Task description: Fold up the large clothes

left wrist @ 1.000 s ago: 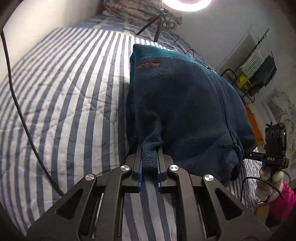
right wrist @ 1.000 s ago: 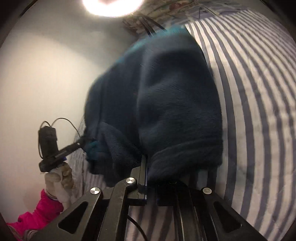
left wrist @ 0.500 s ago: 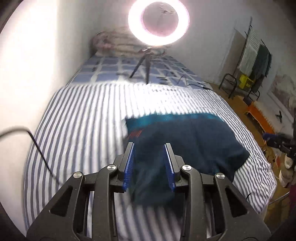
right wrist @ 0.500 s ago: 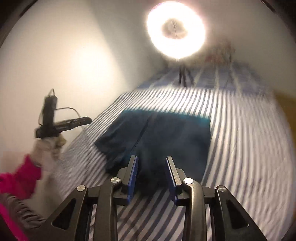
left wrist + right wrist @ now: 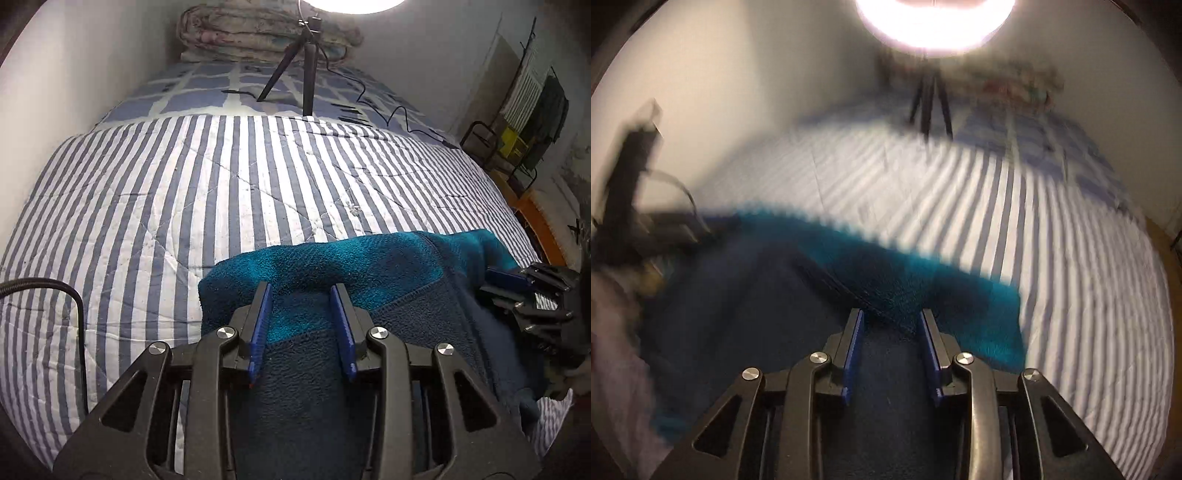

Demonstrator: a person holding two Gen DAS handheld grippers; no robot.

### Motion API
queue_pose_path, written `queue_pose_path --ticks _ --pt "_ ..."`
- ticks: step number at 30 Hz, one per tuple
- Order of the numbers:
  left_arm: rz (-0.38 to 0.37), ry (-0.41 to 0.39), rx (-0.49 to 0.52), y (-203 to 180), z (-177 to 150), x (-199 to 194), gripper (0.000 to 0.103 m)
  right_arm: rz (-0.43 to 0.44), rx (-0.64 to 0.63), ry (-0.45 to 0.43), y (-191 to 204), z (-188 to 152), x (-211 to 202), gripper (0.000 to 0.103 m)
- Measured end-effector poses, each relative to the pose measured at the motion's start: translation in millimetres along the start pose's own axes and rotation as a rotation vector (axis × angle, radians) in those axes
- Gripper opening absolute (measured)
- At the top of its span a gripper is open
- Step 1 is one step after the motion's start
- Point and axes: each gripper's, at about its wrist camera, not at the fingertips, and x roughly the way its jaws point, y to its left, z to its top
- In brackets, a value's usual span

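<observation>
A dark blue fleece jacket with a teal band (image 5: pixel 332 266) lies folded on the striped bed cover (image 5: pixel 184 192). My left gripper (image 5: pixel 301 295) is open and empty, low over the jacket's teal far edge. My right gripper shows at the right of the left wrist view (image 5: pixel 517 284), over the jacket's far right corner. In the blurred right wrist view the right gripper (image 5: pixel 891 317) is open and empty over the jacket (image 5: pixel 775 314), near the teal band. The left gripper (image 5: pixel 631 206) appears there as a dark blur at the left.
A ring light on a tripod (image 5: pixel 306 62) stands on the bed's far end, with a cable (image 5: pixel 388 114) trailing right. Folded quilts (image 5: pixel 266 33) are stacked against the far wall. A clothes rack (image 5: pixel 524 122) stands at the right. A black cable (image 5: pixel 74 314) hangs at the left.
Both grippers let go of the jacket, opened and pulled back. They have since moved forward and low over the far teal edge of the jacket, which now lies flat.
</observation>
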Motion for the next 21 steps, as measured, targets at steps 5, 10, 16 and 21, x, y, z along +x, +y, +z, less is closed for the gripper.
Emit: queue_pose_path --ticks 5,10,16,21 --pt "0.034 -0.052 0.024 -9 5 -40 0.036 -0.032 -0.010 -0.006 5 7 -23 0.030" --pt "-0.049 -0.101 0.062 -24 -22 -89 0.036 0.091 0.033 -0.095 3 -27 -83 0.030" --pt "-0.018 -0.036 0.120 -28 -72 -89 0.036 0.091 -0.008 -0.048 15 -80 -84 0.030" --pt "-0.114 0.015 -0.015 -1 -102 -64 0.037 0.127 0.054 -0.017 6 -105 -69 0.030"
